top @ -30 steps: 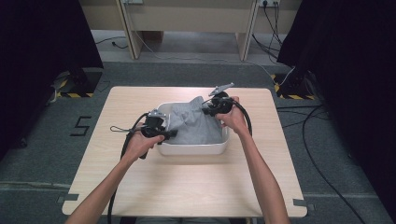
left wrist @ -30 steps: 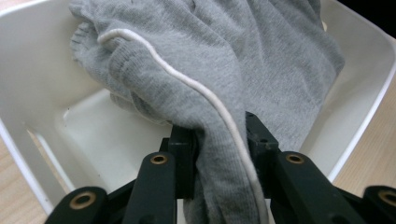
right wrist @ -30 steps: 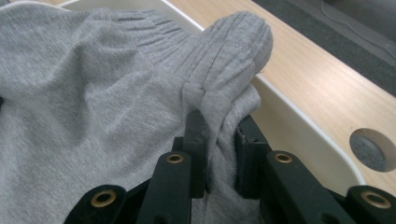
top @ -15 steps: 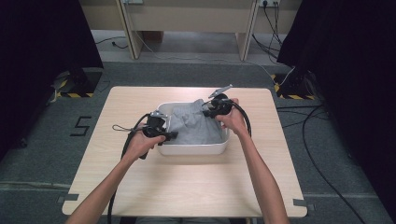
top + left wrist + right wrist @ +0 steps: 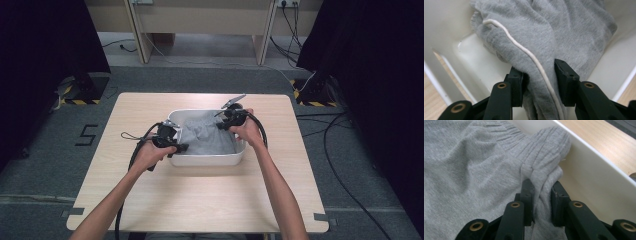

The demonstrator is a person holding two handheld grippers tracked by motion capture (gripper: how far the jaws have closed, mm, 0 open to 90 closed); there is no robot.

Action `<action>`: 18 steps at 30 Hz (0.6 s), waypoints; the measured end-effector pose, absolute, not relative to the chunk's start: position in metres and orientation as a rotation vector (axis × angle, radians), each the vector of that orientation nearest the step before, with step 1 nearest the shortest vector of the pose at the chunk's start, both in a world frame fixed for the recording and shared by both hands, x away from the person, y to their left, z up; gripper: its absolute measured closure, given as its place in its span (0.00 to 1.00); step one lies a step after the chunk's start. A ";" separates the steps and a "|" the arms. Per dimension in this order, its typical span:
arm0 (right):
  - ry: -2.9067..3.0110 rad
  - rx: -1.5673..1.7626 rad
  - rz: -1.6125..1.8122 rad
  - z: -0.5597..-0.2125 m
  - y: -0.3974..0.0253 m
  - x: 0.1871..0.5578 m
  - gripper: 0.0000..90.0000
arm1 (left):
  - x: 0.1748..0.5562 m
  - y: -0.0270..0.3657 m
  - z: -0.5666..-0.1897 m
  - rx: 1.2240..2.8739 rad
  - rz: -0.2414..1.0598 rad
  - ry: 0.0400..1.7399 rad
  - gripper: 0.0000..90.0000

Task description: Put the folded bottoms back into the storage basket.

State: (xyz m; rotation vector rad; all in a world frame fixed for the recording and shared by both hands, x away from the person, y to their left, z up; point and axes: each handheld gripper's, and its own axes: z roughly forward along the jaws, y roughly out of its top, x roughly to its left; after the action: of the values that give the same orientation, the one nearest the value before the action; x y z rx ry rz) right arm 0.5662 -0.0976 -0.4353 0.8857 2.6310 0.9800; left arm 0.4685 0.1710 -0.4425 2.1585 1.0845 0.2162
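Inside white tub: gripped sweater (bunched).

— What did we see along the left gripper?

— Its two black jaws were closed on a thick fold of the grey garment, with a white cord running down the fold between them.

— And around it?

— We saw the garment bunched inside the white tub, and a strip of wooden table beyond the tub's rim.
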 end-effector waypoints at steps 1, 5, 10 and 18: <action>2.631 0.886 0.980 -0.435 -0.098 0.566 0.82 | 0.468 0.171 -0.443 2.161 0.221 1.084 0.67; 2.648 0.898 0.929 -0.439 -0.094 0.566 0.72 | 0.468 0.170 -0.444 2.172 0.235 1.086 0.62; 2.616 0.908 0.894 -0.436 -0.091 0.564 0.63 | 0.466 0.170 -0.439 2.156 0.284 1.108 0.46; 2.582 0.933 0.923 -0.429 -0.091 0.560 0.55 | 0.458 0.174 -0.426 2.093 0.335 1.084 0.41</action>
State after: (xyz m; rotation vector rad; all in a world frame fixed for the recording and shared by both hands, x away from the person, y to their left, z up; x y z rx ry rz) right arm 0.5597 -0.0908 -0.4293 0.9335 2.5819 0.9226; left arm 0.4580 0.1740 -0.4255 2.0926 1.0843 0.3347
